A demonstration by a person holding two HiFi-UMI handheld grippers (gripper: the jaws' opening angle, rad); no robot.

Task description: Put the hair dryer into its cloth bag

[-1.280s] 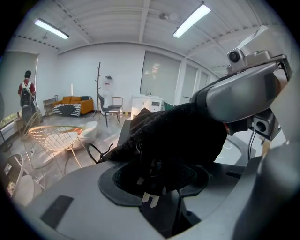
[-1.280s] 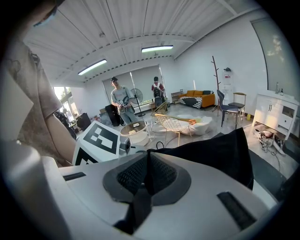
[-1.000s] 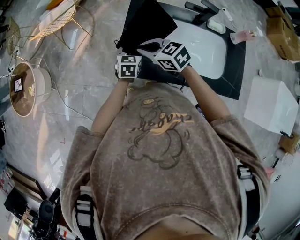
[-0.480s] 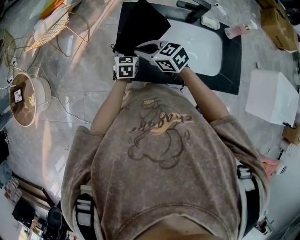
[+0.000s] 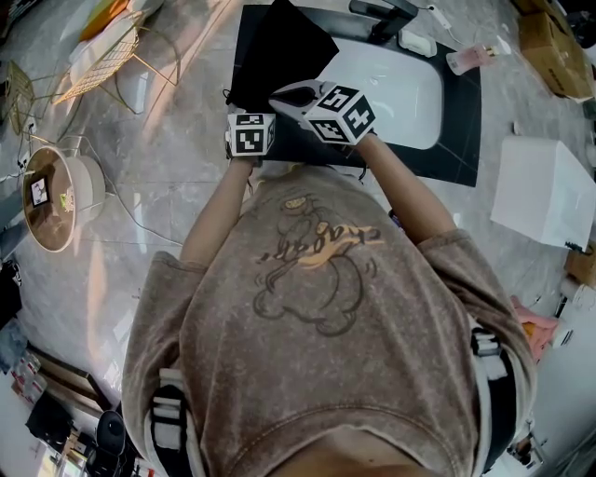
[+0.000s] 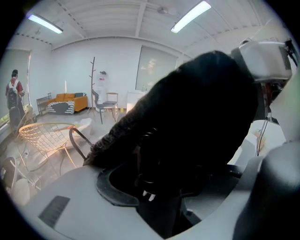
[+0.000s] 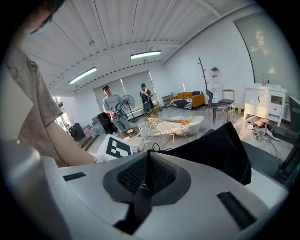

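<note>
The black cloth bag [image 5: 279, 47] lies on the black mat beside the basin, its near end lifted between the two grippers. My left gripper [image 5: 250, 130] holds a dark hair dryer [image 6: 154, 173]. Its ribbed cord end and plug prongs [image 6: 148, 196] show between the jaws. The bag [image 6: 197, 108] hangs over the dryer and fills most of the left gripper view. My right gripper [image 5: 303, 96] is just to the right. It is shut on a thin edge of the bag [image 7: 147, 176], and the rest of the cloth [image 7: 215, 147] stretches away to the right.
A white basin [image 5: 391, 88] sits in a black mat [image 5: 456, 140], with a dark faucet [image 5: 382, 14] at its far side. A white box [image 5: 545, 191] stands at the right. A gold wire basket [image 5: 102, 51] and a round stand [image 5: 47, 186] are at the left. People [image 7: 112, 108] stand far off.
</note>
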